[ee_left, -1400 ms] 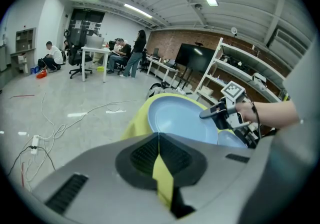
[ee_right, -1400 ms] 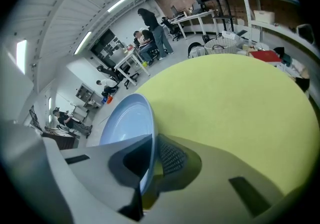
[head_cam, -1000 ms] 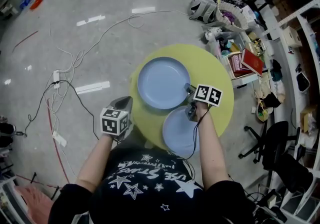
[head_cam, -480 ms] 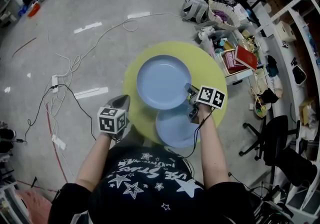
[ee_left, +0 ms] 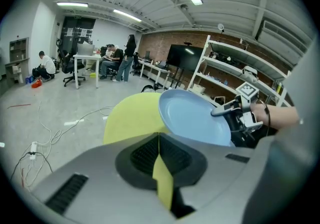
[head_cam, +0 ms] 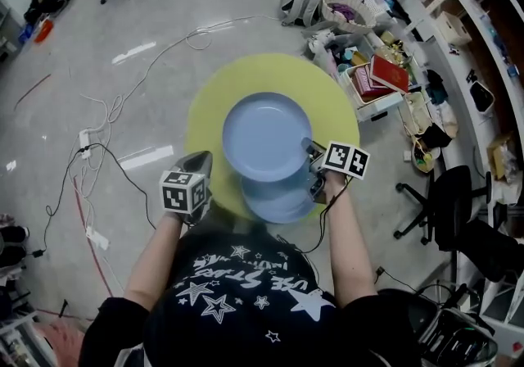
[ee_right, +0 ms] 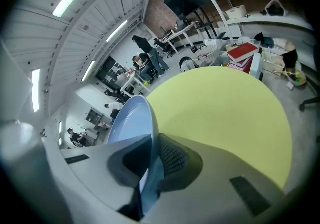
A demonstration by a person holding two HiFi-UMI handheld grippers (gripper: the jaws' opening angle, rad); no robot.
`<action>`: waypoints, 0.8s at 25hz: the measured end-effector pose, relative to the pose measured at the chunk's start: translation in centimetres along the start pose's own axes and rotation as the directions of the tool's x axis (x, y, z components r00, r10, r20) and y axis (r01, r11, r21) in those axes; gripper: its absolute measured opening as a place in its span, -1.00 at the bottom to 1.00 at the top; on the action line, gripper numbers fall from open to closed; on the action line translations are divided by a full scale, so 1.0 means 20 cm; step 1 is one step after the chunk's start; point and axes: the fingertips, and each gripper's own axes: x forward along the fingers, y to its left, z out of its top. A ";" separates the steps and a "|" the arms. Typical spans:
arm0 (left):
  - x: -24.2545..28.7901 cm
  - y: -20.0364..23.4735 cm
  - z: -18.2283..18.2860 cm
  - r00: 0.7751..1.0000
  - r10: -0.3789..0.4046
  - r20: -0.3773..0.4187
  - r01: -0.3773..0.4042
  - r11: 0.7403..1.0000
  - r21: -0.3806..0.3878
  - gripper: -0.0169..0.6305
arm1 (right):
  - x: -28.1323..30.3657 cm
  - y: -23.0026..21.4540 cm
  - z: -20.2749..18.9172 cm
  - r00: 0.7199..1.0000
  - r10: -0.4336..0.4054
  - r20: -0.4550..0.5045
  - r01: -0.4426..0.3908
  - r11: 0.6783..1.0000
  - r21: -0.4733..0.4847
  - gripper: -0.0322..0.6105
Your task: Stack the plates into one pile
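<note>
Above the desk (head_cam: 209, 107), a plate (head_cam: 268, 134) is being pinched by its rim in the right hand-held gripper (head_cam: 313, 169), over the second plate (head_cam: 282, 203). Tilted on so thin a hold, it could slip. The left hand-held gripper (head_cam: 203, 162) is being held closed, empty.

Round yellow table (head_cam: 206, 111), red books (head_cam: 383, 72) — backpack (head_cam: 299, 1), black office chair (head_cam: 458, 226)
</note>
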 end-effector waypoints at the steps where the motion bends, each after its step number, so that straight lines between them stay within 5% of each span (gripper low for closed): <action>1: 0.00 -0.02 -0.01 1.000 -0.002 -0.001 0.002 1.000 0.002 -0.89 | -0.02 -0.01 -0.02 1.000 0.005 -0.004 -0.005 1.000 0.002 -0.81; 20: 0.01 -0.35 -0.14 0.999 -0.048 -0.019 0.049 0.998 0.036 -0.89 | -0.30 -0.25 -0.36 0.996 0.039 -0.085 -0.039 0.999 0.011 -0.81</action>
